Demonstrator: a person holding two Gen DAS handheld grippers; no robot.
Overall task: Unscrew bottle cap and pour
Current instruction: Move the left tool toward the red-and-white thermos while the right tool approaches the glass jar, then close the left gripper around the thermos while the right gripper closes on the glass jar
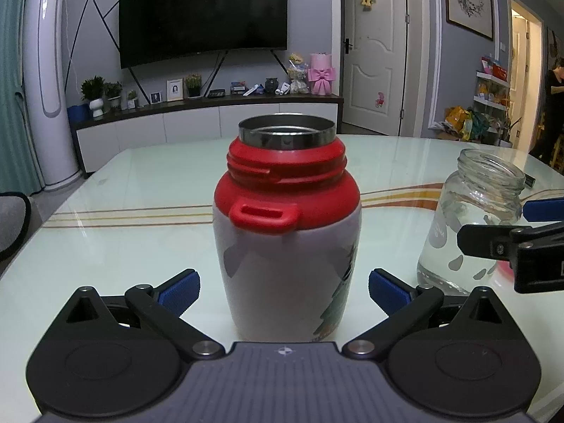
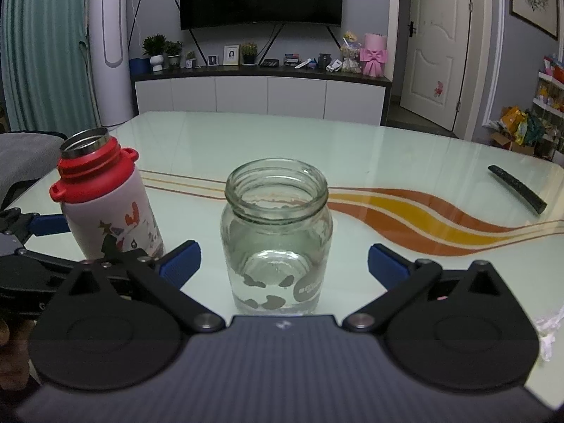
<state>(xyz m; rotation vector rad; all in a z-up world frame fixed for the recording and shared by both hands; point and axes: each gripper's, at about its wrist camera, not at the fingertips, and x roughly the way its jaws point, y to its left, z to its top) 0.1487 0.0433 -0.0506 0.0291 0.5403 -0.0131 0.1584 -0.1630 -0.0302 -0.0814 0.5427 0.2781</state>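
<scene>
Both tongs we hold released: left gripper [image 1: 284, 290] straddles the uncapped bottle [image 1: 287, 232], right gripper [image 2: 284, 264] straddles the glass jar [image 2: 276, 236] beside that bottle.

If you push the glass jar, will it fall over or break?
The glass jar looks squat with a wide flat base, so it would probably slide on the smooth table rather than tip. It seems nearly empty, so likely light. Being glass, it could break if dropped.

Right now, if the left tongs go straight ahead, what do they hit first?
The red-and-white steel-rimmed bottle, uncapped and upright, centred between the open left tongs; depth is unclear.
</scene>
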